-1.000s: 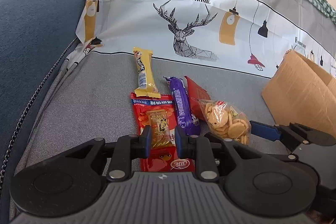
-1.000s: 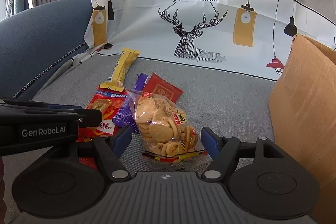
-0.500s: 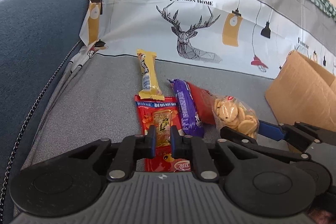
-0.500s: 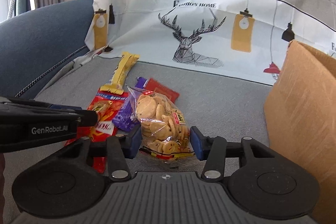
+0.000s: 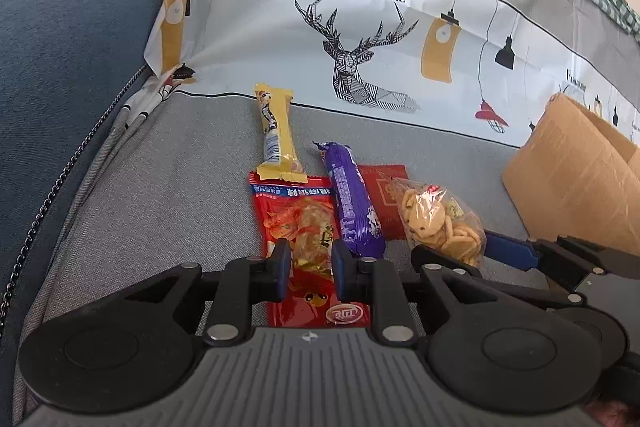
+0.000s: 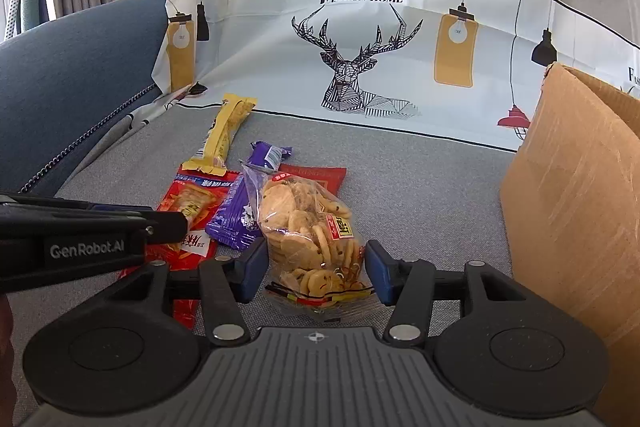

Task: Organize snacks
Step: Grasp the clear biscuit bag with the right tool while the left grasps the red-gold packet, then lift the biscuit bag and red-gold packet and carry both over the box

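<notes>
Right gripper straddles the clear cookie bag, jaws parted, pads beside the bag's sides (contact unclear). Purple packet lies just left of the bag, partly under it; red snack pouch and yellow bar further left. Left gripper enters from the left above the pouch. Cardboard box at right.

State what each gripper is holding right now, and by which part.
Nothing is clearly held. The left gripper straddles the red snack packet's middle, and the right gripper brackets the cookie bag's lower end; gaps show on both.
</notes>
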Motion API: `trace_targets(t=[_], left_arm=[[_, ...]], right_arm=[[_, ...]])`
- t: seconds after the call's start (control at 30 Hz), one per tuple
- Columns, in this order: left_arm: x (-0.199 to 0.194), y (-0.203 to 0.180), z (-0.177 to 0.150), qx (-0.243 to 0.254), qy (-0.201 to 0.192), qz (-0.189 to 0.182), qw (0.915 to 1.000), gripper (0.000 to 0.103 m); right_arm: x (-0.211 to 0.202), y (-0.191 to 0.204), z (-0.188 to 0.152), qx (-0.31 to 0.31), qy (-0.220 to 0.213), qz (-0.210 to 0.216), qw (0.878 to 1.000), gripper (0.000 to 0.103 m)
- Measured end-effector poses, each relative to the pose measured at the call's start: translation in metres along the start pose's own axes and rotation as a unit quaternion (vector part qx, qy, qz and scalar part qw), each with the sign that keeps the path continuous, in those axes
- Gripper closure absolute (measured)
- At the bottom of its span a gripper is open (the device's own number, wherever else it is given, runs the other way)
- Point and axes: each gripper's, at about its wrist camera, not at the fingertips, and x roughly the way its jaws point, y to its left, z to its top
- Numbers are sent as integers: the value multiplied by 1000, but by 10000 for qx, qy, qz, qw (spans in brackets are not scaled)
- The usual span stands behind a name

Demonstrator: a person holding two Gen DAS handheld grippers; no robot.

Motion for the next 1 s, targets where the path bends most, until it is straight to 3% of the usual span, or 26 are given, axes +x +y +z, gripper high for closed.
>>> trace_targets(t=[0.3,0.47,1.0], left_arm=[[4,-2,-1,71,21,76,9999,78],[4,-3,0,85,-75,104,9999,72],[12,-14,-1,378,-30,265,9989,72]], right_arm=[[1,0,1,9,31,-26,10000,47],[0,-2,1,55,-54,-110,9999,47],[2,-5,1,49,-68,-234,9997,49]])
